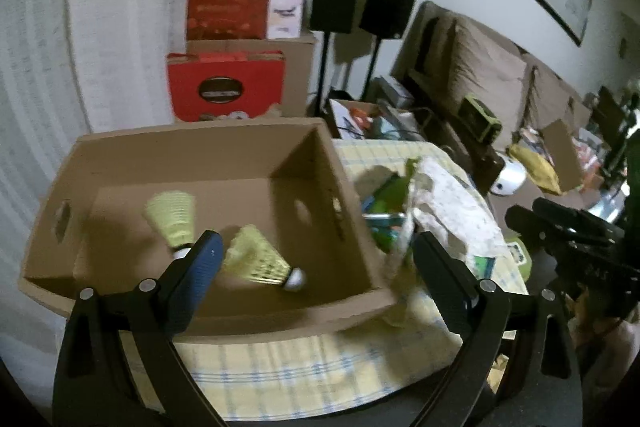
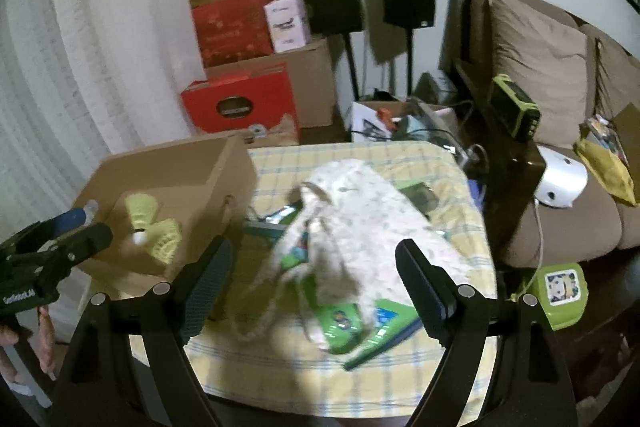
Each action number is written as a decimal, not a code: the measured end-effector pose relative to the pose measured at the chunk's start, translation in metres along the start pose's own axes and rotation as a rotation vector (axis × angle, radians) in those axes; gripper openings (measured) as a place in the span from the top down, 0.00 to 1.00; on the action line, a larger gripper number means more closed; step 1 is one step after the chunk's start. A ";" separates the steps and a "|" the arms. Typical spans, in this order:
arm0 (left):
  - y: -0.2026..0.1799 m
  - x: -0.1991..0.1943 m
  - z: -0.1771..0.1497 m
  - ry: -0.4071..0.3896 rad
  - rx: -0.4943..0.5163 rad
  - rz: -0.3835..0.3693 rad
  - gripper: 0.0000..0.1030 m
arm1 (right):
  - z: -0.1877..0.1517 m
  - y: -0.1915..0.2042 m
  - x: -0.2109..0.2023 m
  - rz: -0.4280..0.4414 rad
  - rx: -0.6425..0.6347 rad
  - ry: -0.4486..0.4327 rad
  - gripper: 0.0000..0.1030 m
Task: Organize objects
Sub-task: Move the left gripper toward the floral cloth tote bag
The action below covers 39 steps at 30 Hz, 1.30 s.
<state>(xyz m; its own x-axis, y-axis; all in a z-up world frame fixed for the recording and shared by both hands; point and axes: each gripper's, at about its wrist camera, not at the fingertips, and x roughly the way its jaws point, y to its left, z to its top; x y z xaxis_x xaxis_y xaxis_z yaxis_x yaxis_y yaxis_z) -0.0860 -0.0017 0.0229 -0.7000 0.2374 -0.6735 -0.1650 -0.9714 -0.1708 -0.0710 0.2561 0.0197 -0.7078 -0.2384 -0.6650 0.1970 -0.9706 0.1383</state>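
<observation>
Both black fingers of the left gripper (image 1: 316, 263) fill the near edge of its own view; they stand wide apart and hold nothing, with only the corner of the cardboard box (image 1: 240, 151) showing between them. Two yellow shuttlecocks (image 1: 256, 257) lie on the floor of this box, one near the middle and one closer to the front wall, so I judge that the box is the place where the small things are collected. It sits on the left part of a table with a yellow checked cloth (image 2: 360, 155). Beside the box, on this cloth, lies a white drawstring bag (image 2: 360, 211), spread over some green packages (image 2: 340, 323) and partly hiding them; its cord hangs toward the front edge. The right gripper (image 2: 312, 275) is also wide and empty, and the bag appears between its fingers without touching them, as far as I can tell. Probably this hand is aimed there because the bag is the next thing to put in order. Cartons, two speakers and a brown sofa stand behind the table.
</observation>
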 end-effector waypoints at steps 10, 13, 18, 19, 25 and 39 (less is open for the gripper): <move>-0.044 0.023 0.002 0.043 0.024 -0.084 0.08 | -0.016 -0.051 -0.003 -0.065 0.065 0.022 0.17; -0.055 0.029 0.005 0.047 0.032 -0.095 0.08 | -0.020 -0.061 -0.001 -0.074 0.085 0.027 0.17; -0.068 0.049 0.011 0.088 0.022 -0.121 0.08 | -0.026 -0.074 0.008 -0.079 0.111 0.053 0.17; -0.070 0.054 0.012 0.095 0.023 -0.117 0.08 | -0.027 -0.076 0.009 -0.074 0.112 0.055 0.17; -0.082 0.075 0.014 0.135 0.035 -0.117 0.15 | -0.037 -0.075 0.022 -0.050 0.112 0.084 0.18; -0.119 0.126 0.025 0.201 0.104 -0.081 0.17 | -0.052 -0.059 0.063 0.036 0.099 0.166 0.46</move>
<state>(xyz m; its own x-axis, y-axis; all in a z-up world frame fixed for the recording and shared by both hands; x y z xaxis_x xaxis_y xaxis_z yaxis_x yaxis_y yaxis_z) -0.1723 0.1439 -0.0238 -0.5310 0.3013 -0.7920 -0.2929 -0.9423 -0.1621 -0.0916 0.3001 -0.0688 -0.5782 -0.2720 -0.7692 0.1463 -0.9621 0.2302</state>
